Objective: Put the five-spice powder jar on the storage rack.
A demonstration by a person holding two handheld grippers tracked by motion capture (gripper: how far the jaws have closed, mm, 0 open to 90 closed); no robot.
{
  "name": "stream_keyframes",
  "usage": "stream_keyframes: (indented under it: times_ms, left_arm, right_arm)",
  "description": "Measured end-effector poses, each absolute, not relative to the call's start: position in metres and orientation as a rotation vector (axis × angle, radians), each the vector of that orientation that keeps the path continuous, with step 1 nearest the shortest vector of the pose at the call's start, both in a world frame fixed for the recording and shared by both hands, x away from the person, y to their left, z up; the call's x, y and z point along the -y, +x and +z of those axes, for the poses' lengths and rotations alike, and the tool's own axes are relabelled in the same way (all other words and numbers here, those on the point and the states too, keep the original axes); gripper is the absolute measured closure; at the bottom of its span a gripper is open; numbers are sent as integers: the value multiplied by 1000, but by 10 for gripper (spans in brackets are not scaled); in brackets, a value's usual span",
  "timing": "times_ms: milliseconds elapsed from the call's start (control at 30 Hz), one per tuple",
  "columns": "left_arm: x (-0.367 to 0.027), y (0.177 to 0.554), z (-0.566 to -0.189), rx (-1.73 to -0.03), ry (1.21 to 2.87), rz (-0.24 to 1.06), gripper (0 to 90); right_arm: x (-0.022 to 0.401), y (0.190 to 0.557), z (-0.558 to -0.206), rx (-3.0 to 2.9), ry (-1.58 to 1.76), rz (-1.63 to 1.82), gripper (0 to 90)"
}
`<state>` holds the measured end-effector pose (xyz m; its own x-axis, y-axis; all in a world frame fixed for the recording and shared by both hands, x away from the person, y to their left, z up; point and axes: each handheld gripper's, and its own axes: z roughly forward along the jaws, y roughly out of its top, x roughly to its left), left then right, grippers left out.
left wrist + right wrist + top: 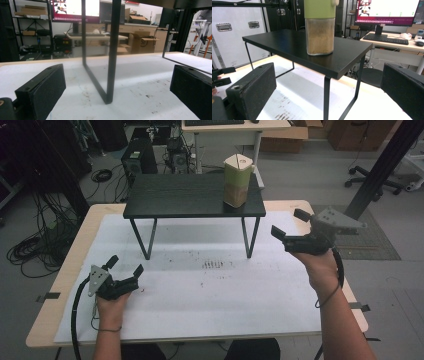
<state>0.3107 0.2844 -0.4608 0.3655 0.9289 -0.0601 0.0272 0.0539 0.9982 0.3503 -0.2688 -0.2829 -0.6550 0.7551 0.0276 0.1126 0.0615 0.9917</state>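
- From the high view I see the bench (70, 265) covered by a white sheet (200, 290), with a small black shelf stand (190, 197) standing on it toward twelve o'clock.
- A tall container (237, 181) with a pale green upper part and a brown, grainy fill stands upright on the stand's top, near its three o'clock end.
- My left claw (124, 265) sits low at about eight o'clock on the sheet, held in the left hand (111, 301); its jaws are spread wide with nothing between them.
- In the left gripper view, that claw (117, 87) looks straight at one thin black leg frame (110, 62) of the stand, which meets the sheet between the two parted pads but farther off, not touching either.
- My right claw (290, 224) is raised at about three o'clock, beside the stand's right end and apart from it, held in the right hand (320, 267); its jaws also stand wide apart and empty.
- In the right gripper view, the right claw (327, 90) faces the stand's corner, with the container (320, 27) upright on the black top (287, 42) above and beyond the pads, well apart from them.
- Dark speckled stains (215, 265) mark the sheet near the centre, just in front of the stand.
- Behind the bench I can make out a monitor (387, 11) and a keyboard (387, 39) on another desk.
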Motion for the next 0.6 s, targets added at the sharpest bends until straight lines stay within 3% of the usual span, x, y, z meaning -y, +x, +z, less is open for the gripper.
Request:
stream_keyframes:
  times_ms: [600]
  left_arm:
    - [-284,311,-461,-965,1331,879,4]
  right_arm:
    - [266,347,-313,-1856,893,1644,0]
